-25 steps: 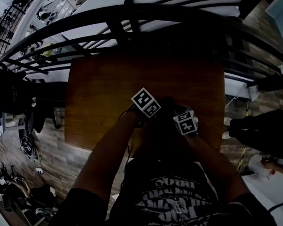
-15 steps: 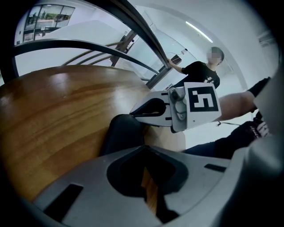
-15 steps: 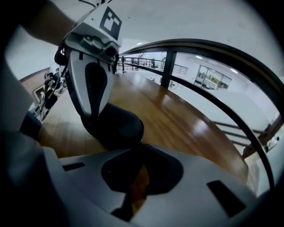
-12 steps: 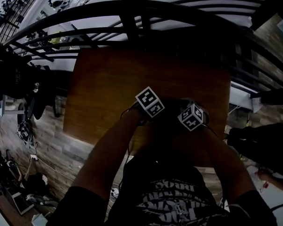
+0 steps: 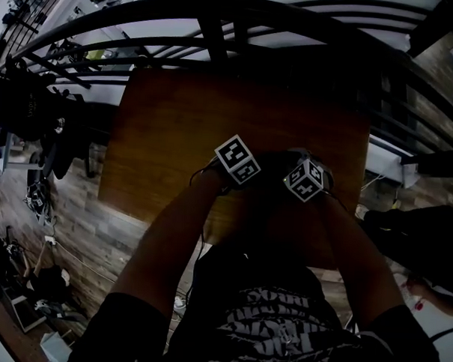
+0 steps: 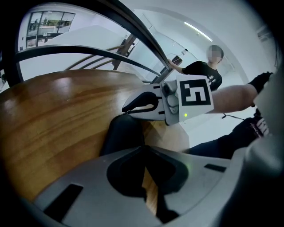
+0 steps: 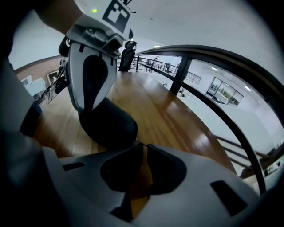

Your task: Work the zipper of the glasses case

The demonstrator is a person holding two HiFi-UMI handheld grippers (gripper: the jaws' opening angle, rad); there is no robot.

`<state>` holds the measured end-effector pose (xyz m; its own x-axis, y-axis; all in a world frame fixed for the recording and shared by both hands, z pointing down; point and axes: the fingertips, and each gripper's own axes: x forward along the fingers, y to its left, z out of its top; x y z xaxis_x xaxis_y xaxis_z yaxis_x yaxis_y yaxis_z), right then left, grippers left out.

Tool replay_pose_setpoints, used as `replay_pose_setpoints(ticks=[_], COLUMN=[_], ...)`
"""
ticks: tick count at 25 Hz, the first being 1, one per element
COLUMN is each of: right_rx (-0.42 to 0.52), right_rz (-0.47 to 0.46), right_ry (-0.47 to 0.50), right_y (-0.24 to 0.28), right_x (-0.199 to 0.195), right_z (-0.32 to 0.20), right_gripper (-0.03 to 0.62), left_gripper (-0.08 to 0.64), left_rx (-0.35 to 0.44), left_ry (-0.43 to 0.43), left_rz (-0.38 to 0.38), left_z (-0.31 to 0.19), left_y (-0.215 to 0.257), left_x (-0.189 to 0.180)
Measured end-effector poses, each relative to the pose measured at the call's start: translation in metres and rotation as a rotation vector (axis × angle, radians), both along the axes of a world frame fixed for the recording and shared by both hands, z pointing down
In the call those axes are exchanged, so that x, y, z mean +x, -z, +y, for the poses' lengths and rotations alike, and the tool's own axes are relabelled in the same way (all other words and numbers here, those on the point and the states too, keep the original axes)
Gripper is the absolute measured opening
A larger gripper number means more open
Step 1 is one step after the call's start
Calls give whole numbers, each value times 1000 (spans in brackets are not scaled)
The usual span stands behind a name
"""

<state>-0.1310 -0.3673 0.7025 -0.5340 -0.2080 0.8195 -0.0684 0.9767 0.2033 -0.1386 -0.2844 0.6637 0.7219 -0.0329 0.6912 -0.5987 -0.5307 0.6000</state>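
Observation:
A black glasses case (image 5: 271,168) lies near the front edge of the brown wooden table (image 5: 176,122), between my two grippers. The left gripper (image 5: 254,175) is shut on one end of the case (image 6: 119,133); in the right gripper view its white finger (image 7: 88,75) presses against the case (image 7: 108,125). The right gripper (image 7: 143,146) is shut on the thin zipper pull (image 7: 138,142) at the case's rim. In the left gripper view the right gripper (image 6: 128,107) reaches the far end of the case. The zipper track itself is too dark to see.
A curved black railing (image 5: 218,33) runs just beyond the table's far edge. A person (image 6: 202,71) stands in the background by the railing. Dark bags (image 5: 19,122) hang left of the table. The table's far half (image 7: 168,111) is bare wood.
The head camera has tilted, so the table sits higher in view. The right gripper has turned and drawn level with the left one. Both stay at the case.

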Motion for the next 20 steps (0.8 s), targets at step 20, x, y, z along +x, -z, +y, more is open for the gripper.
replay_pose_setpoints(ticks=[20], right_rx=[-97], right_rz=[-715], right_ry=[-578], right_y=[195], right_x=[112], right_z=[100], right_gripper=[0], left_gripper=[-2], left_rx=[850], left_ry=[718], left_rz=[37], left_z=[79], left_y=[184], left_x=[-26])
